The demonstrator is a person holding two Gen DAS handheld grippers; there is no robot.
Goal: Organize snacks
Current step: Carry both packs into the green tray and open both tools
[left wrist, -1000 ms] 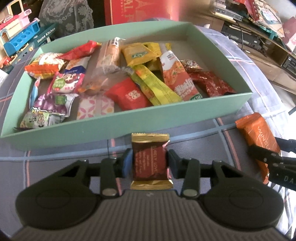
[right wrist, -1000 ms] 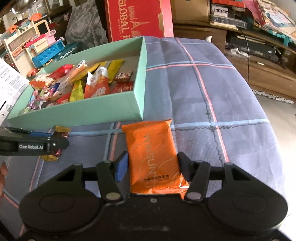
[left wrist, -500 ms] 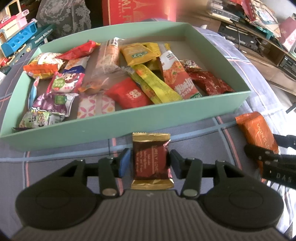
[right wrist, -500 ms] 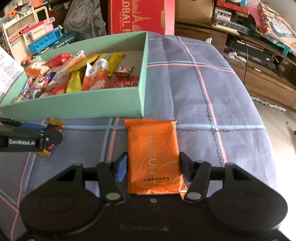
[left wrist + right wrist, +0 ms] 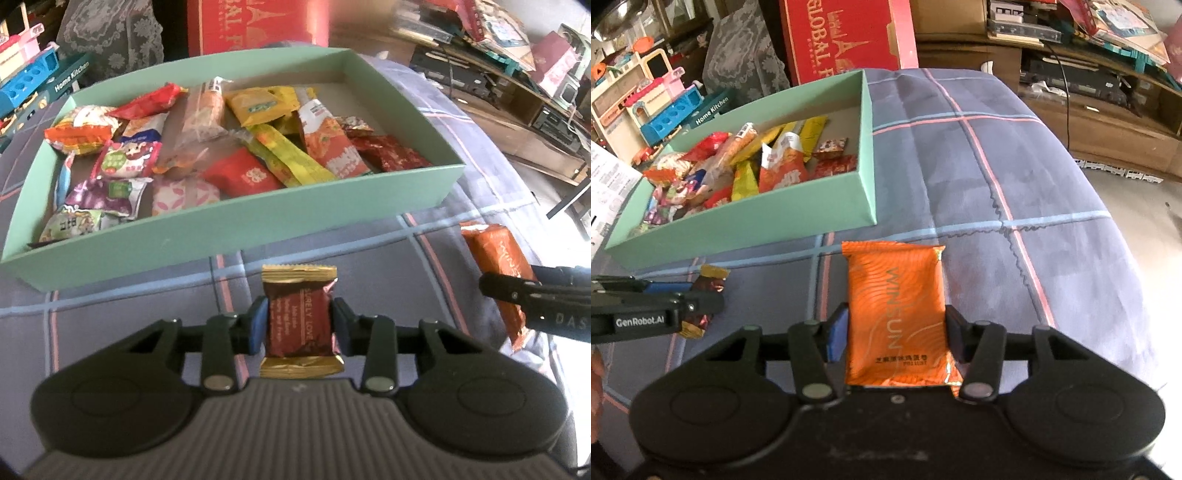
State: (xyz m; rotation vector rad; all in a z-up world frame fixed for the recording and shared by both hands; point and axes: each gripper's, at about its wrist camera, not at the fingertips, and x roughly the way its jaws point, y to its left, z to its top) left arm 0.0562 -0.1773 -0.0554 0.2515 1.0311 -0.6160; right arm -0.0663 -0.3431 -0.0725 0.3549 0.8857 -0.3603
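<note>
Closing on snacks: left tool pinching brown candy, right tool squeezing orange packet; green box sitting at 12 o'clock.

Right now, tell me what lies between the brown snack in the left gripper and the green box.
Only bare checked cloth. In the left wrist view, nothing sits between the brown snack, with the left gripper closing on it, and the green box.
</note>
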